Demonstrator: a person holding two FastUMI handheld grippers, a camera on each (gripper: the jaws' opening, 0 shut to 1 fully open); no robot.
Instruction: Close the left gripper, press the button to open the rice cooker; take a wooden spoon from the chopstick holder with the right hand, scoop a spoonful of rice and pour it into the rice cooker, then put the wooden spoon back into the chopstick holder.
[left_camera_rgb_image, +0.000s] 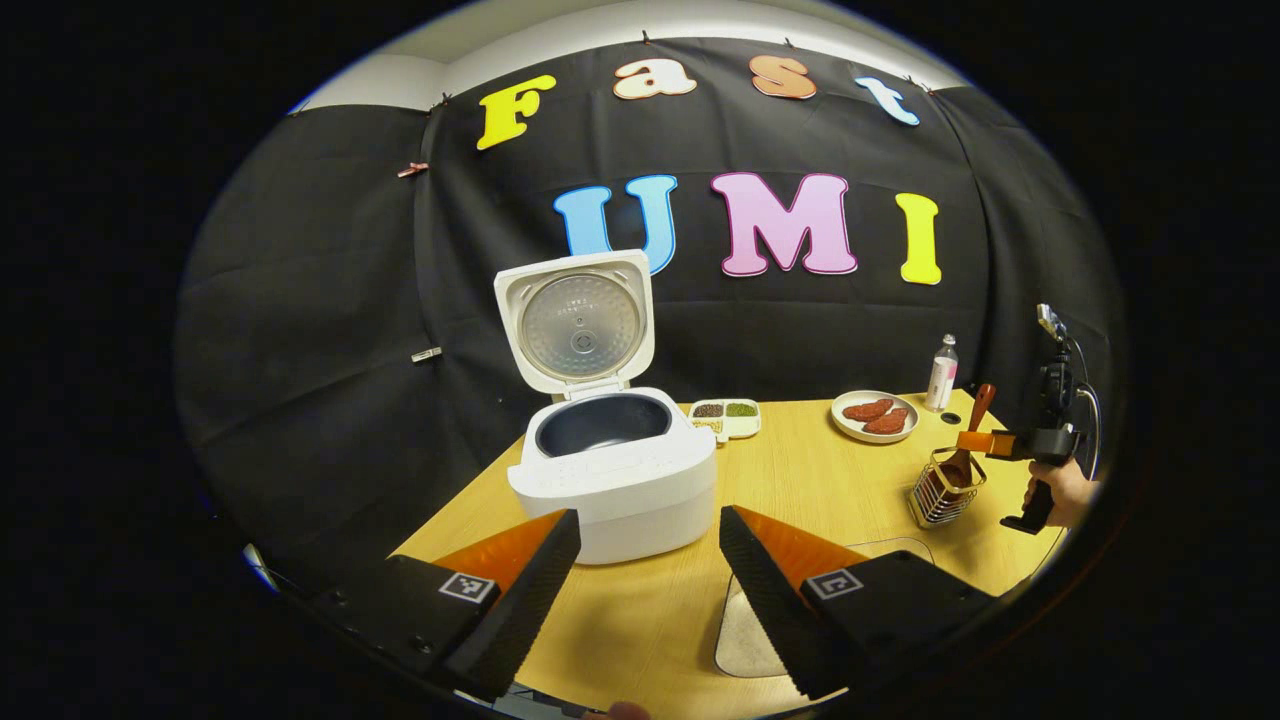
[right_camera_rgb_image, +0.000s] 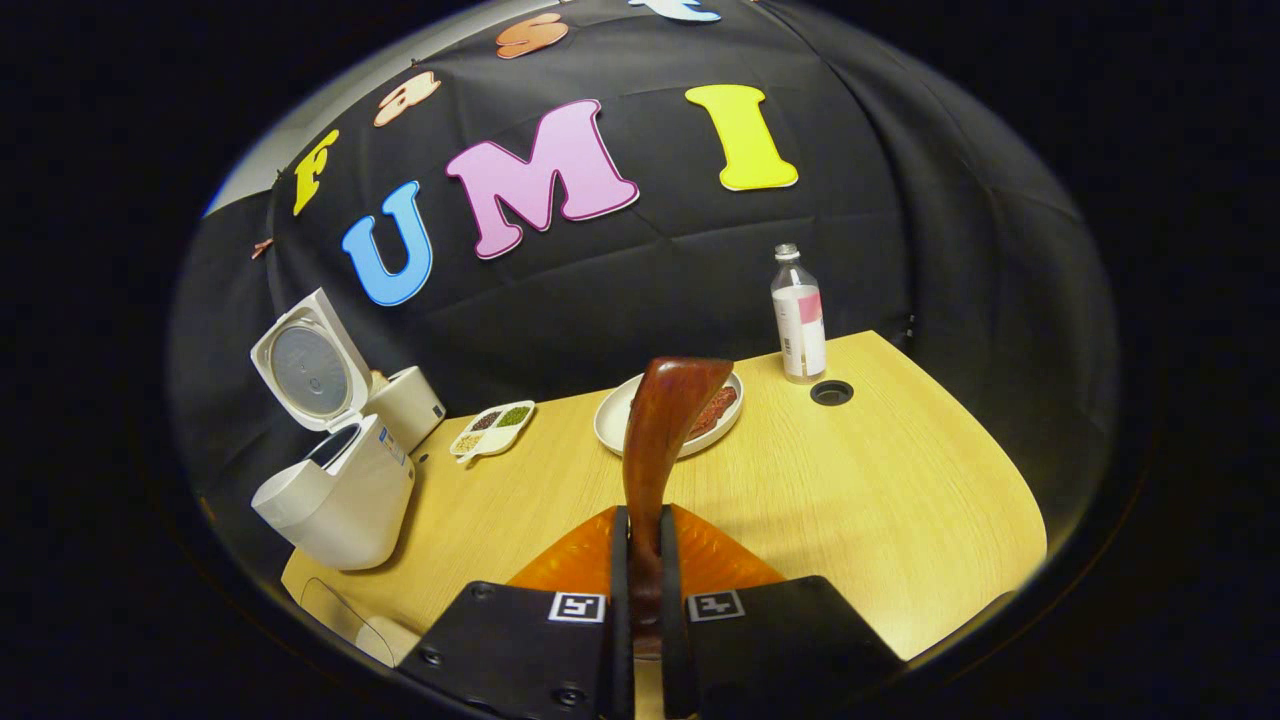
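Over on the left, the rice cooker (left_camera_rgb_image: 612, 470) sits on the yellow worktop (left_camera_rgb_image: 820, 490) with its lid (left_camera_rgb_image: 578, 322) standing wide open, dark inner pot exposed. In the near foreground the left gripper (left_camera_rgb_image: 648, 570) hangs with its jaws spread apart, nothing between them. Just behind the cooker to the right lies a divided dish of grains (left_camera_rgb_image: 726, 417), then a plate of reddish food (left_camera_rgb_image: 875, 414), and a bottle (left_camera_rgb_image: 941, 373) at the far edge. Far right now: the wire chopstick holder (left_camera_rgb_image: 945, 488) holds the wooden spoon (left_camera_rgb_image: 968, 440), and the right gripper (left_camera_rgb_image: 975, 441) has its jaws clamped on the spoon's handle.
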